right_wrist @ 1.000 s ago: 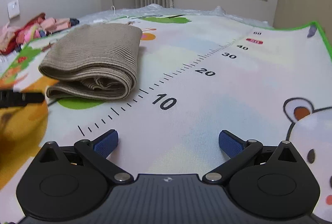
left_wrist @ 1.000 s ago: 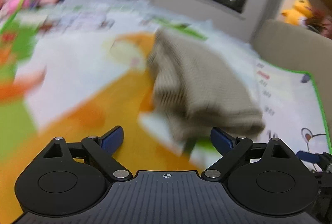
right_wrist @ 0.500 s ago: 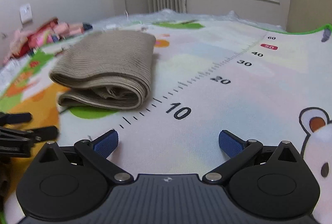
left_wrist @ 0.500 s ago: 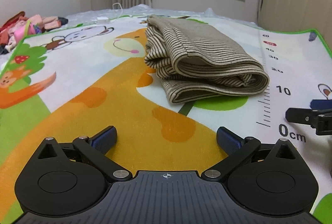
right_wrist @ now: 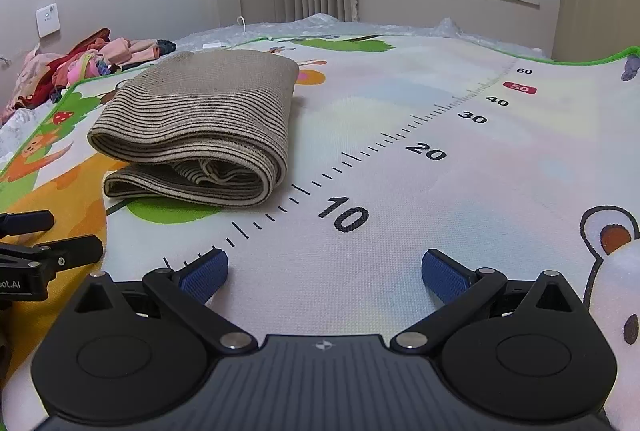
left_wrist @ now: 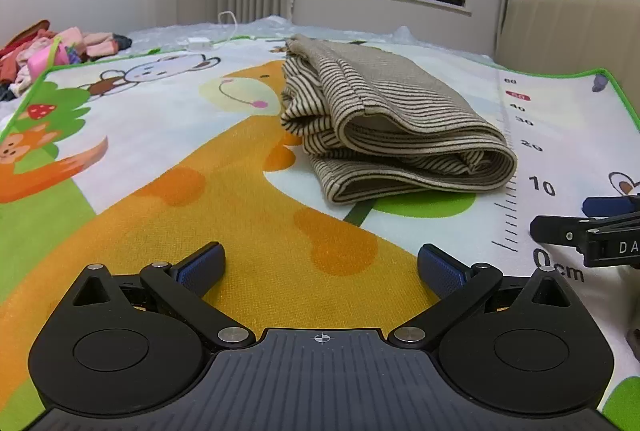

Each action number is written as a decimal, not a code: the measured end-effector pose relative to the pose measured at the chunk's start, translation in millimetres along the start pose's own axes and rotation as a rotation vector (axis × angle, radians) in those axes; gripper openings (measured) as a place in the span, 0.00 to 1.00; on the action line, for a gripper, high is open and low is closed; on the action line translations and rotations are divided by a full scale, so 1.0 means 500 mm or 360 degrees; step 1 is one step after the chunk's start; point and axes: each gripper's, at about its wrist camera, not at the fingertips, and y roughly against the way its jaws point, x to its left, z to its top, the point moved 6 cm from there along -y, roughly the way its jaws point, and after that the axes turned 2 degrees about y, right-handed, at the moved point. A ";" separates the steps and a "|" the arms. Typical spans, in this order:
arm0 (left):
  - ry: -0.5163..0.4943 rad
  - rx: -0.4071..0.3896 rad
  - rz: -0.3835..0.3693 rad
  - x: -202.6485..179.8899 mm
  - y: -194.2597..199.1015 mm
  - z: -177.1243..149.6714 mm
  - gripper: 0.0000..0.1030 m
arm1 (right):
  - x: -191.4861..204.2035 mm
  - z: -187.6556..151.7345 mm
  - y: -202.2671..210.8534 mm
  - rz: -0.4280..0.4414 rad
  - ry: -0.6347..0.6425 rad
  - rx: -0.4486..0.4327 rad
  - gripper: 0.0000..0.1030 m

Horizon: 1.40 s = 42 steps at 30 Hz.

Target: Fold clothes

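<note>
Striped beige garment lies folded on play mat, ahead-right of left gripper and ahead-left of right gripper, long axis running away, both wide open, empty, similarly near.

My right gripper hangs over the play mat, jaws spread wide with nothing between them. The folded striped garment lies ahead toward the mat's left edge, beside the printed ruler. My left gripper pokes in at the left, near the garment
</note>
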 end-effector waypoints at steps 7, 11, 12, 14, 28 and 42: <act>-0.0009 -0.0009 0.0005 -0.001 0.000 0.000 1.00 | -0.003 0.000 0.001 0.0010 -0.0011 -0.0011 1.00; -0.0017 -0.0012 0.0011 -0.001 0.000 0.000 1.00 | -0.005 0.000 0.002 0.0013 -0.0017 -0.0013 1.00; -0.0019 -0.0014 0.0013 -0.002 0.000 -0.001 1.00 | -0.005 0.000 0.002 0.0014 -0.0019 -0.0014 1.00; -0.0020 -0.0015 0.0014 -0.002 0.000 -0.001 1.00 | -0.006 0.000 0.002 0.0016 -0.0022 -0.0016 1.00; -0.0022 -0.0019 0.0014 -0.001 0.001 -0.002 1.00 | -0.007 0.000 0.003 0.0026 -0.0039 -0.0022 1.00; -0.0040 -0.0012 0.0028 -0.004 0.002 -0.002 1.00 | -0.009 -0.001 0.003 0.0037 -0.0053 -0.0027 1.00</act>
